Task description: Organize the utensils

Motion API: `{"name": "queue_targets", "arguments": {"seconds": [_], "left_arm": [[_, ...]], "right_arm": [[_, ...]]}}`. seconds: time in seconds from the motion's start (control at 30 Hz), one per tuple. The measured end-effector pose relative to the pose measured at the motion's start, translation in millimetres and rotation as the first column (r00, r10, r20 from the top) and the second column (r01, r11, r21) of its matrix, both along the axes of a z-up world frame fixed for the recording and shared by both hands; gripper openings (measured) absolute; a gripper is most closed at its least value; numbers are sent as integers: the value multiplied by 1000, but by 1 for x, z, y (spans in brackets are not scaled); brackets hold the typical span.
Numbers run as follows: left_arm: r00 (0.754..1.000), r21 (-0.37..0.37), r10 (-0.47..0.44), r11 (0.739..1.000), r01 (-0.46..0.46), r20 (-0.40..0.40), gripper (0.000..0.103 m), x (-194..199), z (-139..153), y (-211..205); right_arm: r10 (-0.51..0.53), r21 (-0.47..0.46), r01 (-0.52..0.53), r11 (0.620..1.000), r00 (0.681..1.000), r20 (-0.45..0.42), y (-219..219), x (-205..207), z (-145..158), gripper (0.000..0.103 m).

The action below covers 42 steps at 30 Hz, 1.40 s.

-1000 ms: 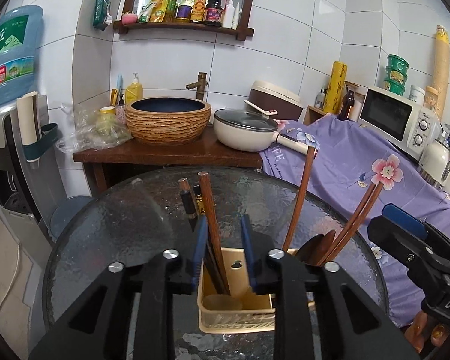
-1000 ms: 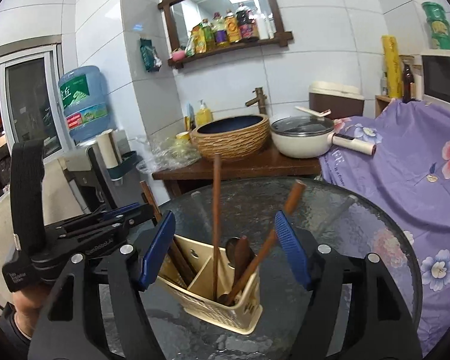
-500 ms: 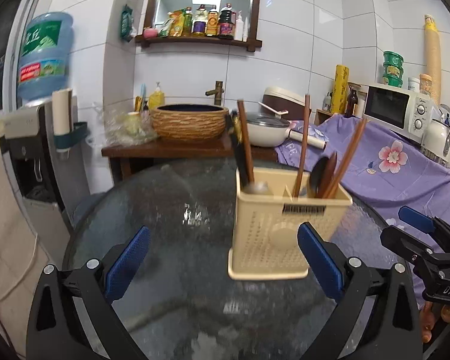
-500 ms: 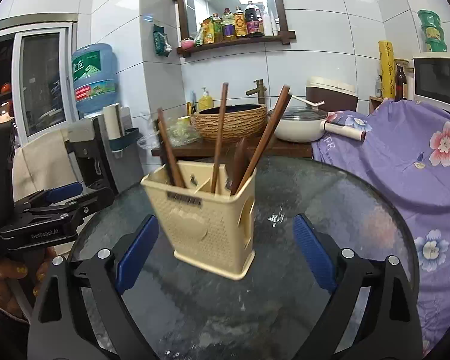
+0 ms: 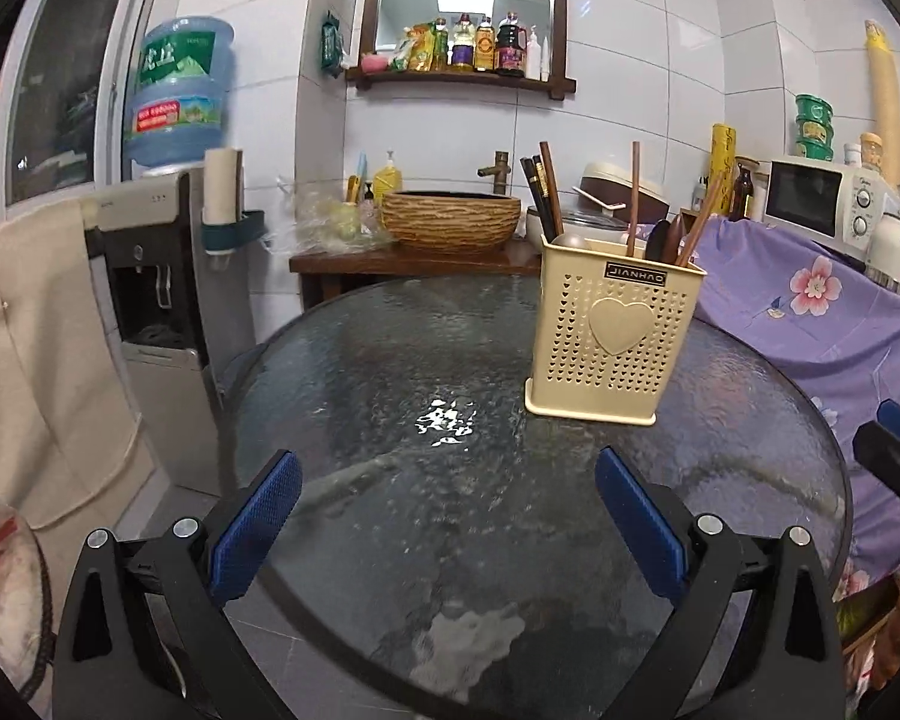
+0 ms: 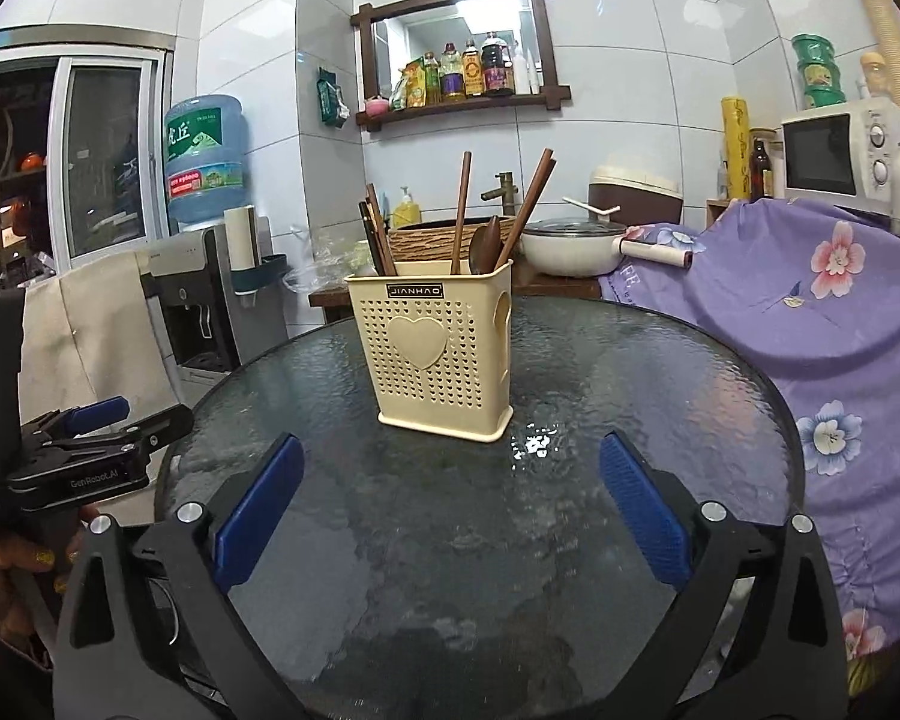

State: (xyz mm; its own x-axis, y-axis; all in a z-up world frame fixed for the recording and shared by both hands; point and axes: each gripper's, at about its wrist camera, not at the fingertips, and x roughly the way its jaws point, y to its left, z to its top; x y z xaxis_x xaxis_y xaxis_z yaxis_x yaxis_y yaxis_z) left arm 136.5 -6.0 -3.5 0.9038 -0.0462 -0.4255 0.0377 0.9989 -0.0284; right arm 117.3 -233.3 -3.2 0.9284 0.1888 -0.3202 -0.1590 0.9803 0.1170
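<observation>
Fingers of the left gripper (image 5: 447, 516) are spread wide with nothing between them, their blue pads (image 5: 253, 522) hanging over the near edge of the round glass bench (image 5: 390, 372); the right gripper (image 6: 450, 510) likewise has its fingers spread and holds nothing, its blue pads (image 6: 642, 507) apart above the same glass top. A cream perforated utensil holder (image 5: 609, 348) with a raised heart on its front stands upright on the bench, well apart from both pairs of fingers; from the left wrist view it sits toward the right and far half of the glass, from the right wrist view a little left of centre. Inside it, dark chopsticks (image 5: 543, 192) lean in the left compartment, while a long brown wooden handle (image 6: 461, 213), a dark wooden spoon (image 6: 487, 246) and a pair of brown chopsticks (image 6: 531, 204) stand in the right part, tilted outward. In the right wrist view the left gripper shows at the left edge, held in a hand (image 6: 12, 576). Behind the bench stands a wooden counter with a woven-pattern basin (image 5: 450, 219) and a cream lidded pan (image 6: 570, 243); a purple floral cloth (image 6: 810, 312) covers the furniture on the right, beneath a white microwave (image 5: 822, 198). A water dispenser (image 5: 162, 276) with a blue bottle is at the left.
</observation>
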Motion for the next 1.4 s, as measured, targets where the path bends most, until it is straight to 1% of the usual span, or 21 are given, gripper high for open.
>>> {"name": "queue_targets", "arguments": {"seconds": [0.07, 0.13, 0.33, 0.43, 0.57, 0.7, 1.0, 1.3, 1.4], "left_arm": [[1000, 32, 3, 999, -4, 19, 96, -17, 3, -3], [1000, 41, -8, 999, 6, 28, 96, -29, 6, -5], [997, 34, -41, 999, 39, 61, 96, -62, 12, -11], [996, 34, -46, 998, 43, 78, 96, -74, 14, -13], [994, 16, -58, 998, 57, 94, 97, -90, 13, -14], [994, 25, -48, 999, 45, 95, 97, -97, 11, -13], [995, 8, -38, 999, 38, 90, 97, -99, 9, -4], [996, -7, -23, 1000, 24, 81, 97, -100, 8, -1], [996, -7, -16, 1000, 17, 90, 97, -102, 8, 0]], "right_arm": [[6, 18, -6, 1000, 1000, 6, -2, -16, 1, 97], [11, 29, -12, 999, 1000, 18, -3, -29, 4, 97], [8, -4, -8, 1000, 997, 72, 4, -64, 14, 97], [13, -9, -12, 1000, 996, 84, 6, -78, 17, 97], [15, -22, -13, 1000, 995, 97, 9, -91, 18, 97], [21, -22, -19, 1000, 995, 98, 12, -93, 19, 97], [24, -39, -21, 999, 995, 93, 19, -94, 18, 97], [30, -33, -28, 999, 996, 84, 23, -91, 18, 97], [31, -36, -28, 999, 996, 84, 23, -91, 18, 97]]}}
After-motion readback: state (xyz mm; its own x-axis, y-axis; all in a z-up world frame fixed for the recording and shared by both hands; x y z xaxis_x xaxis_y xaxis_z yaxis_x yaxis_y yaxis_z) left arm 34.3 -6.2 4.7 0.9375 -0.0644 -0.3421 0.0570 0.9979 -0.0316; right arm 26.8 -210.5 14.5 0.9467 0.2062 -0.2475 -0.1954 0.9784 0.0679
